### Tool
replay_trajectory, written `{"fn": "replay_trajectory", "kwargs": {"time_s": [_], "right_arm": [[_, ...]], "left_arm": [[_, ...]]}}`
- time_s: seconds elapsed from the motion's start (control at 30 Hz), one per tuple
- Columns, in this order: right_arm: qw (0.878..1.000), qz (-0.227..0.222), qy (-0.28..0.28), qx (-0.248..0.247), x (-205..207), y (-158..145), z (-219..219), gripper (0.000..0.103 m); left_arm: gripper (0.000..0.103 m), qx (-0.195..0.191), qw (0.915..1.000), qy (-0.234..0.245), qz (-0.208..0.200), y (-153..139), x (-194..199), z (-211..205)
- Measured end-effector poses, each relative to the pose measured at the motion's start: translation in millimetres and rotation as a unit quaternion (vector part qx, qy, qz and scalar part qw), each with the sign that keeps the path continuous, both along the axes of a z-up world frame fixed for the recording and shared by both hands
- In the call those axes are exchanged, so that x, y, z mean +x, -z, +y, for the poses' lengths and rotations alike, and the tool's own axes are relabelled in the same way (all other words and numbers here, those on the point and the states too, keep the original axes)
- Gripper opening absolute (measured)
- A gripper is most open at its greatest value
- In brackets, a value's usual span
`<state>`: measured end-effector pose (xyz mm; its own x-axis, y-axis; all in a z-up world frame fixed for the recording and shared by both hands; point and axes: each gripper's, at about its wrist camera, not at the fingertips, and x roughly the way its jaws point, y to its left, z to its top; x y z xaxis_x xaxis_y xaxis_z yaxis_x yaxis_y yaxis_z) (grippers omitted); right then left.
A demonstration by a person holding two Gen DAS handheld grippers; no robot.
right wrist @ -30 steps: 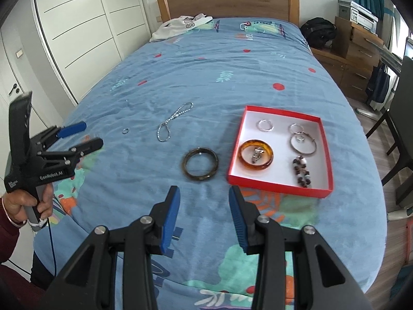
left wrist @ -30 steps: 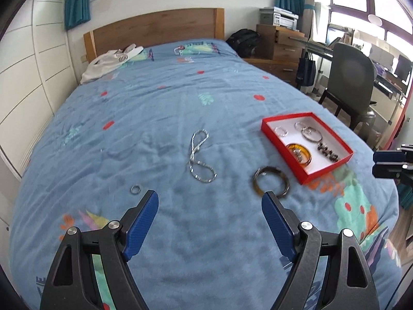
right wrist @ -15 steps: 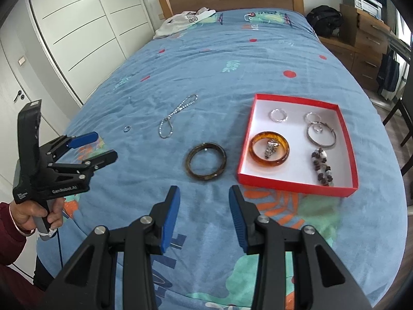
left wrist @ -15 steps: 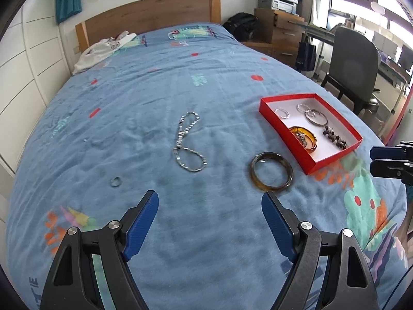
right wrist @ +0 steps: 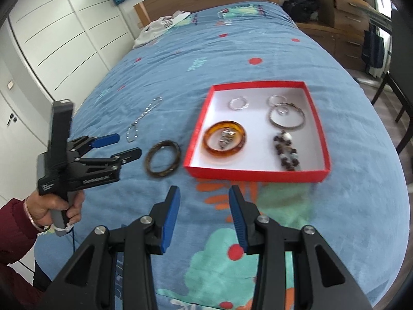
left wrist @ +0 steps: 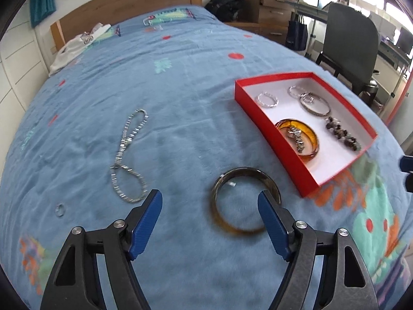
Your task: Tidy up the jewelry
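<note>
- Jewelry: partly sorted. Red box (left wrist: 268, 126) on blue bedspread (left wrist: 180, 82) already holds amber bangle (left wrist: 309, 134) with a metallic piece inside it, three silver rings/hoops near the far wall, a large silver hoop (right wrist: 286, 117), and a dark bead strand (left wrist: 342, 134).
- Left outside on the bedspread: dark bangle (left wrist: 245, 201), just beside the box's near-left corner; silver chain (left wrist: 126, 155), further left; small ring (left wrist: 60, 209), left of the chain, near the bed edge.
- Progress estimate: over half done; three pieces to go, judging by what lies loose.
- Left gripper (left wrist: 209, 202): jaws spread wide, holding nothing. Low over the bedspread, pointing forward, dark bangle sitting between the fingertips in the wrist view; right fingertip overlaps the bangle's rim in the picture, actual contact unclear. From the right view, tips sit just left of the bangle, above it or level, hard to say.
- Likely step: lining up to grab the dark bangle, then move it to the box.
- Right gripper (right wrist: 204, 201): jaws open, empty. Hovers near the bed's front edge, aimed at the box's near wall, well short of it. Looks idle.
- Slight motion blur in both views.
</note>
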<state>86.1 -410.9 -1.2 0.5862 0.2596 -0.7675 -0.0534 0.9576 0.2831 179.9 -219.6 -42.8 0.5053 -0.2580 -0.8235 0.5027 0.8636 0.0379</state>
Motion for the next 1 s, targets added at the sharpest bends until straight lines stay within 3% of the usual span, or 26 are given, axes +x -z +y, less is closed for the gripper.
{"fn": "replay_trajectory", "kwargs": {"time_s": [0.37, 0.43, 0.5, 0.53, 0.77, 1.0], "right_arm": [[0.999, 0.01, 0.033, 0.02, -6.5, 22.0, -39.5, 0.038], [0.999, 0.011, 0.035, 0.022, -7.3, 25.4, -42.1, 0.038], [0.999, 0.011, 0.036, 0.024, -8.6, 27.5, -43.1, 0.038], [0.999, 0.011, 0.036, 0.024, -8.9, 28.2, -43.4, 0.038], [0.999, 0.004, 0.042, 0.029, -11.1, 28.1, -45.6, 0.038], [0.998, -0.001, 0.049, 0.036, -14.6, 28.8, -49.6, 0.038]], "left_arm": [[0.065, 0.029, 0.9989, -0.001, 0.037, 45.1, 22.6, -18.6], [0.055, 0.023, 0.999, 0.002, 0.039, 46.3, 23.1, -18.2], [0.019, 0.013, 0.9991, 0.008, 0.039, 43.7, 22.9, -16.8], [0.012, 0.005, 0.9991, 0.01, 0.041, 42.0, 23.3, -16.3], [0.009, -0.03, 0.9986, 0.023, 0.036, 26.1, 15.5, -11.6], [0.009, -0.053, 0.998, 0.035, 0.0, -17.0, 9.3, -10.5]]}}
